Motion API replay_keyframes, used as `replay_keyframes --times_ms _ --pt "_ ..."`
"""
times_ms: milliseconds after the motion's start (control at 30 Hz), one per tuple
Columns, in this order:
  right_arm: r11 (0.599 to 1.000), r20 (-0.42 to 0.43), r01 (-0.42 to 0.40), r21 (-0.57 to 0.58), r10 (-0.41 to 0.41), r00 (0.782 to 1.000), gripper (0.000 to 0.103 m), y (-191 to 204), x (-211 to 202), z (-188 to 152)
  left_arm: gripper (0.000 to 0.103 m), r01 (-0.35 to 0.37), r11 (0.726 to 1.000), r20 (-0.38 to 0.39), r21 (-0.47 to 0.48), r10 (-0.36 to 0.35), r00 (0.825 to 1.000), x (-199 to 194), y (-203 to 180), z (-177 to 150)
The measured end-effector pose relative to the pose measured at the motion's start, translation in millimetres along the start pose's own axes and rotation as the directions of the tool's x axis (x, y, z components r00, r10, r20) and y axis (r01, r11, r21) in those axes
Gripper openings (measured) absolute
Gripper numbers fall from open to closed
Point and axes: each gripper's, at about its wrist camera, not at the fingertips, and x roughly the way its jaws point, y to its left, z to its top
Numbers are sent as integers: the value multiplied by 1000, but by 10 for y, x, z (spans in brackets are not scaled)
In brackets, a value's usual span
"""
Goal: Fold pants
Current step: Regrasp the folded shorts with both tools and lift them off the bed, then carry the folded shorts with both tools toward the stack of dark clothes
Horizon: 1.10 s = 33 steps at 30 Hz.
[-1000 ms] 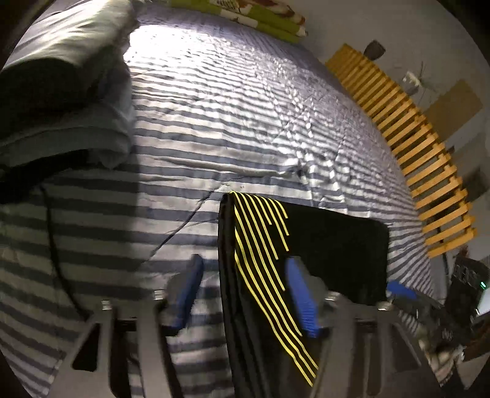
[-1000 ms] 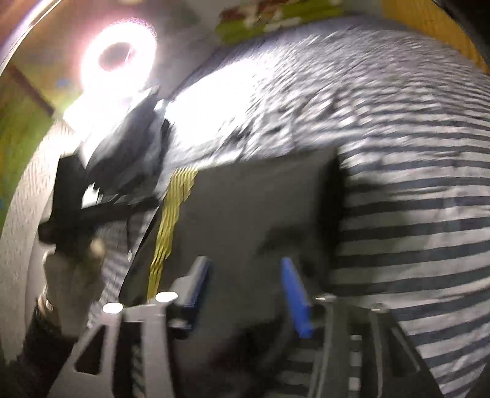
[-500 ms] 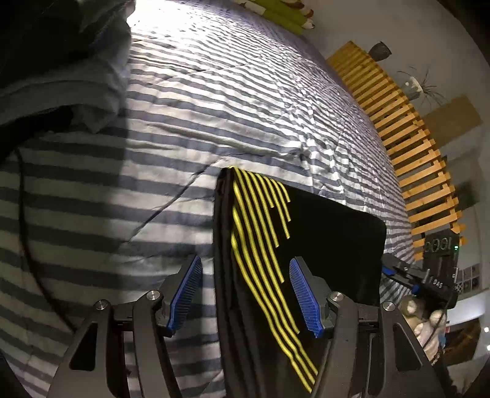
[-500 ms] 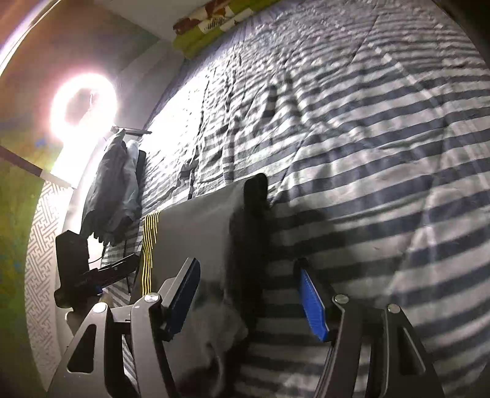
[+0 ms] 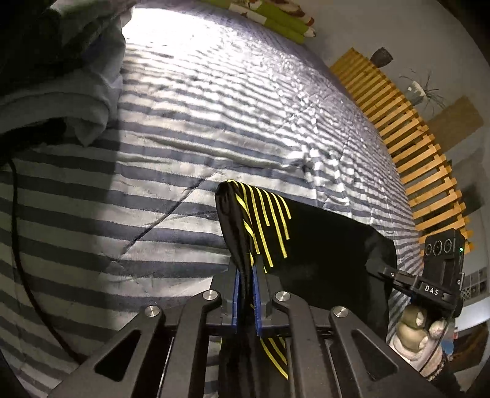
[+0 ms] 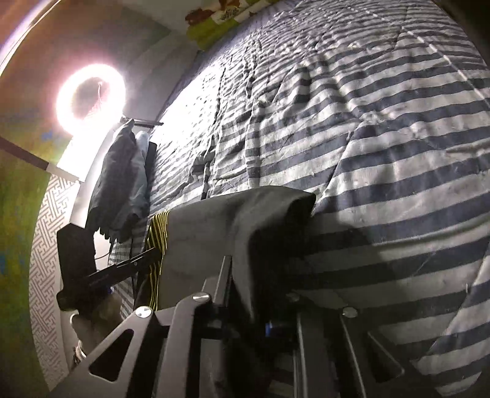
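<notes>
Black pants [image 5: 321, 245] with thin yellow stripes lie folded on the striped bedspread [image 5: 183, 91]. My left gripper [image 5: 245, 272] is closing on the striped edge of the pants, and its blue pads [image 5: 235, 294] squeeze the bunched fabric, which puckers up above them. In the right wrist view the pants [image 6: 214, 232] look grey. My right gripper [image 6: 260, 306] is closing on the opposite edge, with cloth draped over its fingers and hiding the pads. From each view the other gripper shows at the far edge: the right gripper [image 5: 382, 271] and the left gripper [image 6: 144, 257].
A pile of dark and light blue clothes [image 5: 61, 76] lies at the bed's left side, with a black cable [image 5: 18, 245] below it. A wooden slatted headboard [image 5: 413, 147] runs along the right. A bright ring light [image 6: 92, 91] stands beyond the clothes. Green pillows [image 5: 269, 15] lie at the far end.
Both grippers stood open astride the pants' edges; now both have closed on the fabric. The left edge bunches up between the blue pads. The right gripper came down onto its edge.
</notes>
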Motion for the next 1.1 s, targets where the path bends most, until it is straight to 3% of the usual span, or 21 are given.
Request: replay_keyframes --times_ms 200,433,600,800,1100 --pt "997 81 -3 -81 10 997 9 325 -266 -84 6 -5 999 103 54 0 995 -447 -202 -105" --pt "973 193 1 -232 45 980 8 951 -756 -250 6 -15 994 257 110 -14 966 -1306 -447 -281" --pt "938 253 6 -346 87 963 8 1495 -1061 -366 5 -29 992 373 124 -20 928 -1984 -499 -374" --pt "891 270 -9 -454 147 952 7 2175 -1226 -365 5 -62 991 497 121 -7 867 -2793 -435 -366" --pt "836 245 -74 -544 242 939 7 3142 -992 51 5 -97 993 611 68 35 791 -3741 -25 114"
